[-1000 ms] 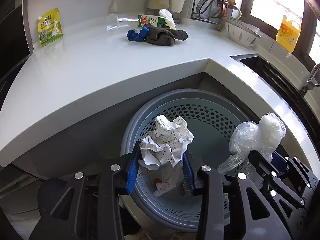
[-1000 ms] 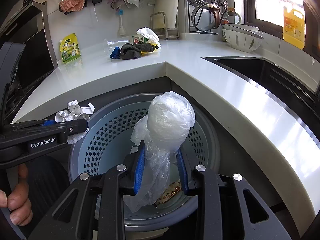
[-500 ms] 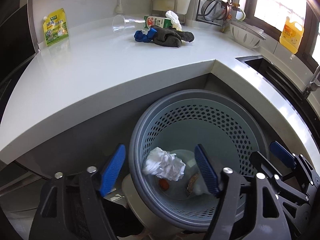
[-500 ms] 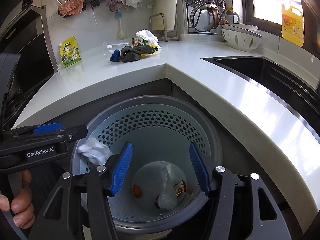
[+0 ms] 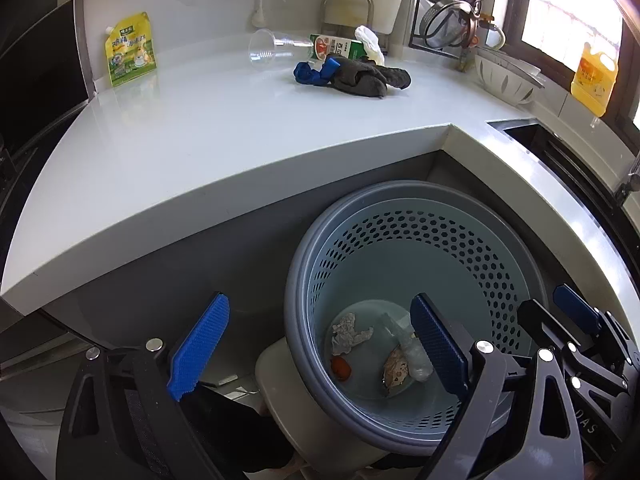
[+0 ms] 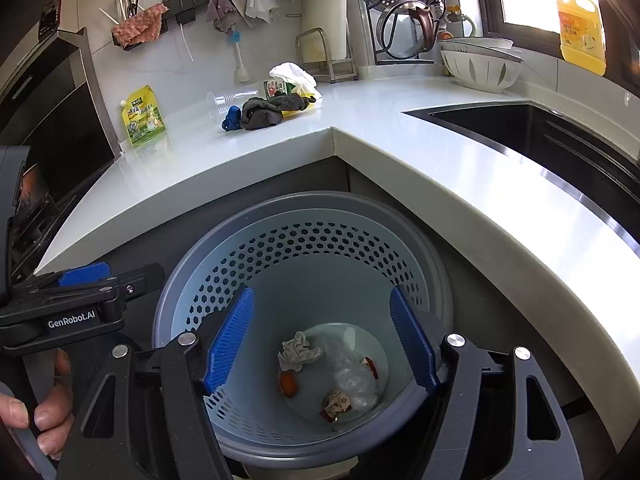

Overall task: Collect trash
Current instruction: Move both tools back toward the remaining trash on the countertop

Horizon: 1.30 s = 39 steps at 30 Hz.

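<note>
Far left on counter (image 6: 400, 152): yellow-green pouch (image 6: 143, 117), upright against wall. Then clear cup (image 5: 264, 46) on its side, long axis left-right, mouth toward pouch; blue rag (image 5: 316, 72), grey cloth (image 5: 366, 78), carton (image 5: 340, 46) w/ white wad on top. Below counter, blue-grey bin (image 6: 304, 216). Left gripper (image 5: 320, 344): jaws just been opening, now wide, nothing btwn pads, straddling bin's left rim. Right gripper (image 6: 320, 336): also just been opening, wide, empty, over bin. At bin bottom: crumpled paper (image 6: 298, 352) left, clear plastic bag (image 6: 354, 376) right, both lying loose.
</note>
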Motion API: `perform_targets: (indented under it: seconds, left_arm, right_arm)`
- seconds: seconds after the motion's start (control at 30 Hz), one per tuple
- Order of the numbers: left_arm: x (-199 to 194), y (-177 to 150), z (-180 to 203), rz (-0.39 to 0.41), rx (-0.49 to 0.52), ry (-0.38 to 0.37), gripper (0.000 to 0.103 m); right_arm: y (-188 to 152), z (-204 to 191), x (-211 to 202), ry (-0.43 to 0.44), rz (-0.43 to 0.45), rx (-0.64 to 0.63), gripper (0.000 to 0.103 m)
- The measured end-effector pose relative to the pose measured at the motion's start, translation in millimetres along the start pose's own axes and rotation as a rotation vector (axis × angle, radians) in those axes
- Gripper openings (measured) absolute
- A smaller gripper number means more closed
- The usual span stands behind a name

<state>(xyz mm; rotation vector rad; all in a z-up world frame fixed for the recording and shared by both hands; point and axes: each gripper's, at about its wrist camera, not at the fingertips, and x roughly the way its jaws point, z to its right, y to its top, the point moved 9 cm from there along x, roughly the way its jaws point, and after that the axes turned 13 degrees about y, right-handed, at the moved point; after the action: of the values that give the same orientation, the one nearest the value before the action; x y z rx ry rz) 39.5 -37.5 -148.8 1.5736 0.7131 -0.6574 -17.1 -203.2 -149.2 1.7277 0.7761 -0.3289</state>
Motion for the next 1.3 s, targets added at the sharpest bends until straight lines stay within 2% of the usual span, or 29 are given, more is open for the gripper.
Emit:
perform_targets:
  seconds: [0.43, 0.63, 1.03, 1.3]
  left_arm:
    - [-13, 4, -12, 0.022, -0.022, -0.019, 0.09]
    - [-17, 18, -14, 0.031, -0.022, -0.033, 0.09]
    - [-23, 93, -23, 0.097, -0.029, -0.032, 0.091]
    - [0, 143, -45, 0.111, -0.069, 0.015, 0.092]
  right_arm:
    - [8, -3, -4, 0.019, 0.017, 0.023, 0.071]
    - [21, -3, 0, 0.032, 0.013, 0.043, 0.071]
    - [93, -11, 16, 0.065, 0.054, 0.03, 0.071]
    - [150, -15, 42, 0.089, 0.084, -0.003, 0.072]
